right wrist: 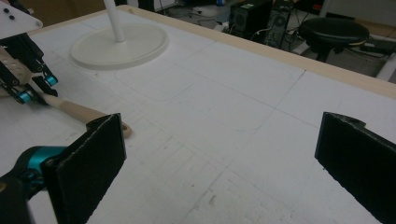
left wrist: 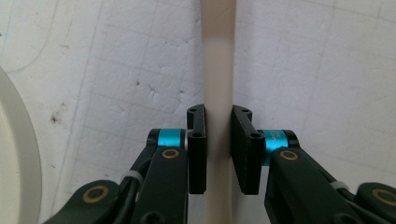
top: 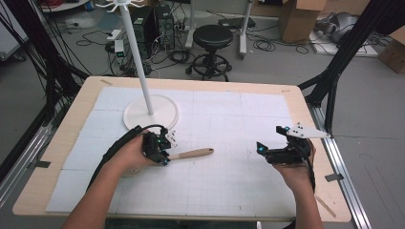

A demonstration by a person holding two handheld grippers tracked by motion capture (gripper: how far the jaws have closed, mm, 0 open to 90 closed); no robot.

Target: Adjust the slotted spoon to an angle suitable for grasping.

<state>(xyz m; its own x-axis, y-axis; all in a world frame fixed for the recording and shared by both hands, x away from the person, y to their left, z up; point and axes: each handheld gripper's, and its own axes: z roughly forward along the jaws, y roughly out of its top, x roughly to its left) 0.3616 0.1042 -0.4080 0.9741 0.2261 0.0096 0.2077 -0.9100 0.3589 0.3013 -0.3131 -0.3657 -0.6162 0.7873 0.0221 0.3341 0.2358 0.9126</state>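
My left black two-jaw gripper (left wrist: 218, 154) has flat rectangular pads (left wrist: 196, 149) set with small screws, turquoise metal collars and brass-coloured pivot bolts on its arms, with white cable ties lower down. Beside the white round-footed stand (top: 151, 110), a black cable loops from it along my bare, sleeveless forearm. My right black gripper (top: 272, 139) carries a pale grey three-cornered plate dotted with small holes, and turquoise lights.
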